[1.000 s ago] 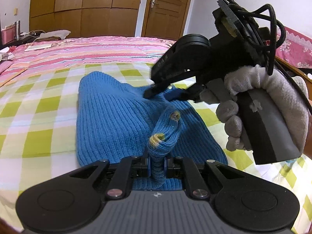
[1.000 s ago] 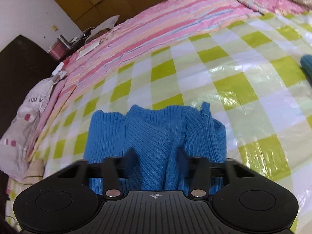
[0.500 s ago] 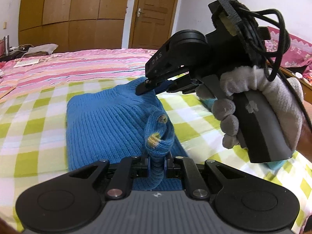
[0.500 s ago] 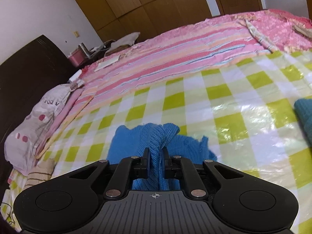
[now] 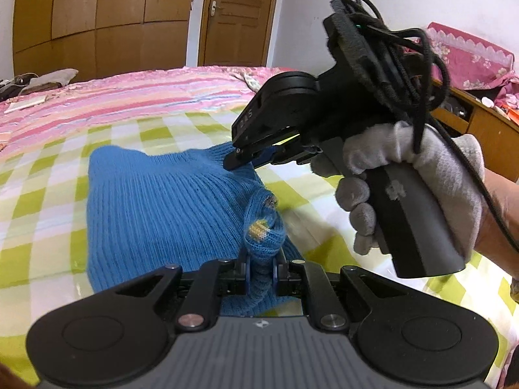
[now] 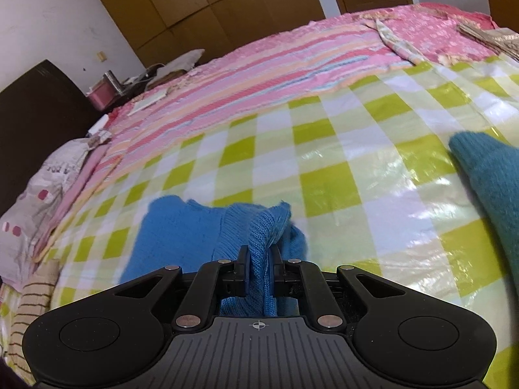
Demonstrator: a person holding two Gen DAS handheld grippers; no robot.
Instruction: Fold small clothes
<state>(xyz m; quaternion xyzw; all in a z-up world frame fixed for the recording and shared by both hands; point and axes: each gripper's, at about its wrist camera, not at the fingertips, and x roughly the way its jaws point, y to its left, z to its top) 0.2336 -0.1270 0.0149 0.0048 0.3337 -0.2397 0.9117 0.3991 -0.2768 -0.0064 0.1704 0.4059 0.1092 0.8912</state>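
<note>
I've got both claws on the blue rib-knit garment (image 5: 155,201), which sits on the green-and-white checked plastic sheet (image 5: 42,214) spread over the bed. L gripper (image 5: 261,267) is clenched on a bunched fold at the near edge; the pinched bit curls up in front of the lens and shows a small yellow and grey patch (image 5: 259,227). That curl blocks part of my view of the knit behind it.

R gripper (image 6: 258,270) is also clamped, on a ridge of the same blue knit at its far edge. From the L cam I see it as a black unit (image 5: 246,159) coming in from the right w/ its tips biting the raised edge of the fabric, held by a grey-gloved hand (image 5: 412,194). A tangle of black cables (image 5: 399,48) loops over the top of it. That unit and the glove fill most of the right side of the L view, so I can't see the sheet beyond them.

Between the two pinches the garment is pulled up off the sheet into a tent; the rest lies flat to the left.

Around: a pink striped bedspread (image 6: 259,64) past the checked sheet, a second darker teal knit piece (image 6: 486,175) well apart on the right in the R cam, a printed grey-white pillow (image 6: 42,178) at the left edge, wooden wardrobe doors (image 5: 97,22) and a wooden door (image 5: 240,16) behind.
</note>
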